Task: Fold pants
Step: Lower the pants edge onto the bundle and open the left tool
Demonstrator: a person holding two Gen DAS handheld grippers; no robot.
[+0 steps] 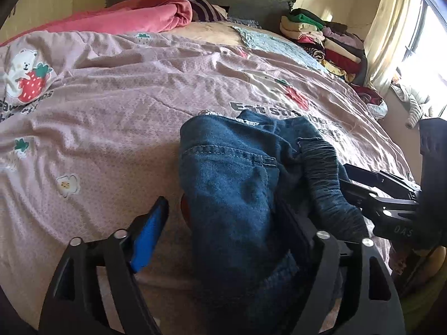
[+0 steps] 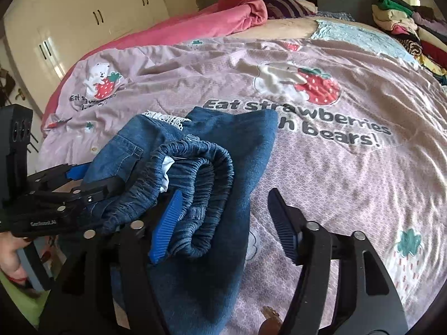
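Blue denim pants [image 1: 237, 184] with an elastic waistband [image 2: 201, 173] lie bunched on the pink bedspread near the bed's front edge; they also show in the right wrist view [image 2: 212, 145]. My left gripper [image 1: 223, 223] is open, its jaws standing wide on either side of the denim; its right finger is mostly hidden under cloth. My right gripper [image 2: 223, 217] is open too, its left blue pad [image 2: 167, 223] against the waistband roll and its right finger [image 2: 285, 229] over the bare bedspread. Each gripper shows in the other's view, the right [image 1: 377, 192] and the left [image 2: 69, 192].
The bedspread [image 2: 349, 181] has strawberry and bear prints. A pink blanket [image 1: 134, 14] lies by the headboard. A stack of folded clothes [image 1: 329, 39] stands at the far right of the bed. A wardrobe [image 2: 83, 14] is at the left, a curtained window [image 1: 396, 28] at the right.
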